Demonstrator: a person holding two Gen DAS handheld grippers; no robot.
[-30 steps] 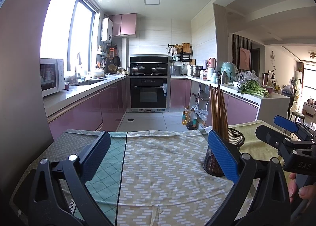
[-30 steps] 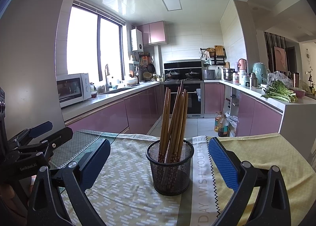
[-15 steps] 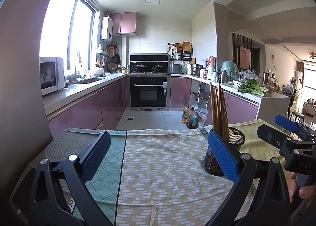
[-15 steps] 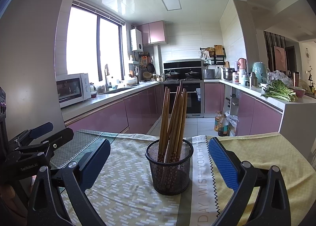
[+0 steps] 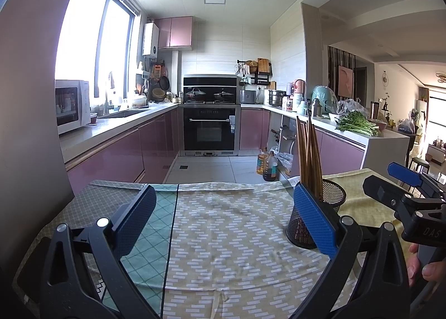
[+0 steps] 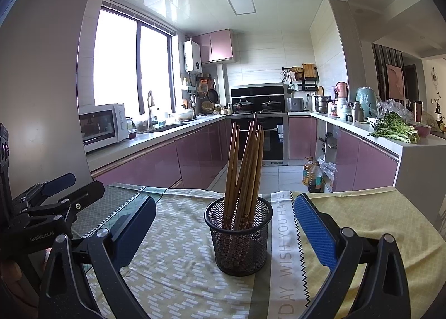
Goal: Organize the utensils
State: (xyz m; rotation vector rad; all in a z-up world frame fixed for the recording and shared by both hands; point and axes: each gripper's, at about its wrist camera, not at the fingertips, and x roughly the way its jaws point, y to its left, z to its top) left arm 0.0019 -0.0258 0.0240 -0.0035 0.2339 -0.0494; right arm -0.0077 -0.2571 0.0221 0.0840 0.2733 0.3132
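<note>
The left gripper (image 5: 223, 224) hovers on the left over the patterned cloth-covered table (image 5: 228, 249), fingers spread wide and empty. To its right stands the black wire-mesh cup (image 6: 238, 238) of upright brown wooden chopsticks (image 6: 245, 163). The right gripper (image 6: 224, 231), fingers likewise apart, faces it squarely and looks nearer.

My right gripper (image 6: 224, 225) hovers with its fingers spread wide, nothing between the blue pads (image 6: 316, 232). Straight ahead, a black mesh cup (image 6: 239, 238) stands upright on the patterned tablecloth (image 6: 178, 257), holding a bundle of wooden chopsticks (image 6: 245, 168) that lean and fan apart. My left gripper (image 6: 60, 193) shows at the left edge, beside the cloth.
</note>
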